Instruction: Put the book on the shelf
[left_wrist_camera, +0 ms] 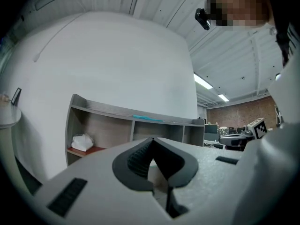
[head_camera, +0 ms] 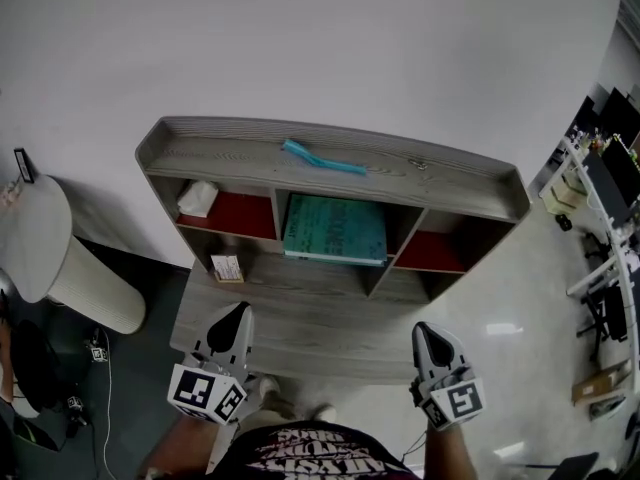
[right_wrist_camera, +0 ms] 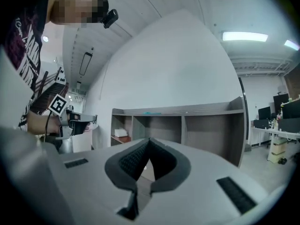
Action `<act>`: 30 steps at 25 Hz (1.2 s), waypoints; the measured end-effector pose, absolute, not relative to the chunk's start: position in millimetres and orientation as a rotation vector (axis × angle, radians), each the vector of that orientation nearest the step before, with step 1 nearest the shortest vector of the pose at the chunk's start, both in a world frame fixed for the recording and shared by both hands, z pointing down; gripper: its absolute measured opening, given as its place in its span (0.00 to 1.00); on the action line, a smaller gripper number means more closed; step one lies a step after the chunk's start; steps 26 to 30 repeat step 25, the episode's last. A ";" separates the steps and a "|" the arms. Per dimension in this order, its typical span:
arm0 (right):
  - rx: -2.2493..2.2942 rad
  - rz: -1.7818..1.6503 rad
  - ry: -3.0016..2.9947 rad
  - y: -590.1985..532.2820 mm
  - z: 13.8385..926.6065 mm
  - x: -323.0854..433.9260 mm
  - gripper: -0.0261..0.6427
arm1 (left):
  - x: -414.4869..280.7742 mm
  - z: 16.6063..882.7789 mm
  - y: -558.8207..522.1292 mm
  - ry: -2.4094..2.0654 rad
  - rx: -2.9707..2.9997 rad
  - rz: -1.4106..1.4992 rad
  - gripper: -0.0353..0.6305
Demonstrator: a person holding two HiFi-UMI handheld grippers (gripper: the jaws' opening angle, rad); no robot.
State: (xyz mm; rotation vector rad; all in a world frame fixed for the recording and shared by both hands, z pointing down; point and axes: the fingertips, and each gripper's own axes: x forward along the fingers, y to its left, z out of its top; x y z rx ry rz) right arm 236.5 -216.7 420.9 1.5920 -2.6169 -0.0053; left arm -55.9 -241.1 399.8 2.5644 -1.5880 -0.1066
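A teal book lies flat in the middle compartment of the grey wooden shelf. Both grippers hang near the person's body, well short of the shelf's front edge. My left gripper is shut, its tips meeting with nothing between them. My right gripper is also shut and empty. In both gripper views the shelf stands ahead, and the book is hidden behind the jaws.
A teal strip lies on the shelf's top. A white bundle sits in the left compartment, with a small card in front of it. A white round stand is at the left. Desks fill the far right.
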 end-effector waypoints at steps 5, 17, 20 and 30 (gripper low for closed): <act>1.553 -0.015 -2.654 -210.1 417.4 239.9 0.04 | -51.0 397.2 -224.8 -1.642 2.547 -0.105 0.06; 1.484 0.088 -2.703 -204.7 435.9 246.5 0.04 | -26.2 411.0 -208.5 -1.661 2.562 0.027 0.06; 1.447 0.101 -2.705 -205.2 444.1 247.5 0.04 | -21.1 415.2 -209.0 -1.660 2.547 0.039 0.06; 1.405 0.149 -2.733 -213.7 455.4 244.2 0.04 | -14.6 424.6 -214.0 -1.659 2.551 0.088 0.06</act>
